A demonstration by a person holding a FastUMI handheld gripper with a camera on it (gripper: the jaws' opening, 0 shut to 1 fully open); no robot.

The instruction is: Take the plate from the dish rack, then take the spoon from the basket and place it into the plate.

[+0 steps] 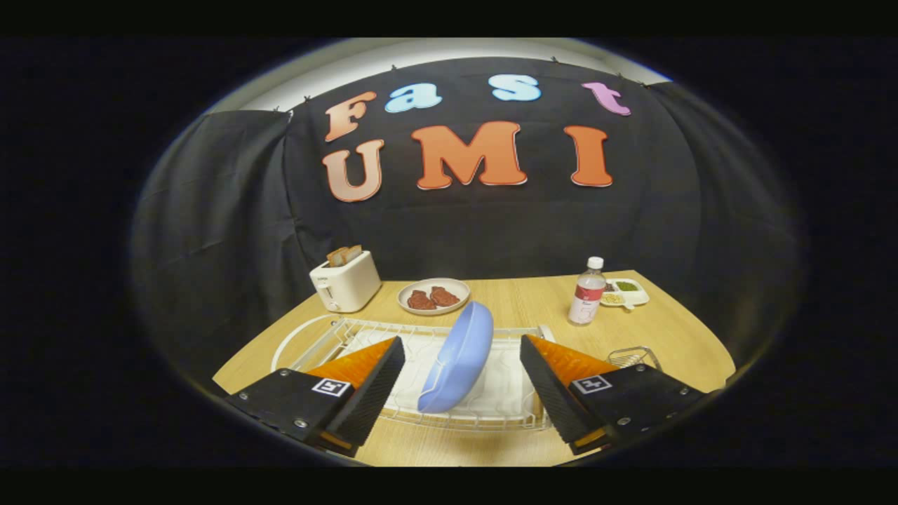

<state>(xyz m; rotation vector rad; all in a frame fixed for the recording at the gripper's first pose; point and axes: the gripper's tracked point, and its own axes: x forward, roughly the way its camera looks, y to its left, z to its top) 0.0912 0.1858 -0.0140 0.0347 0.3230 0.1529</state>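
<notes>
the first step is in hand: getting the blue plate (457,358) out of the white wire dish rack (351,335). the plate stands on edge in the rack, tilted a little, and it sits right between the two fingers of the gripper (461,393), whose jaws are spread wide with a clear gap on either side of the plate, so nothing is pinched yet. the rack rests on the wooden table (526,298) just ahead of the fingers. to my eye the next move calls for easing forward and down so the pads flank the plate's upright rim, then closing on it squarely; since the plate leans, a skewed pinch could let it twist or slip against the wires as it lifts. the small wire basket (633,357) sits just beyond the right finger, beside the rack; whether the spoon lies in it i cannot tell from here. farther back stand a toaster (345,280), a dish of meat (433,296), a bottle (588,292) and a small snack tray (626,291), all well apart from the work.
</notes>
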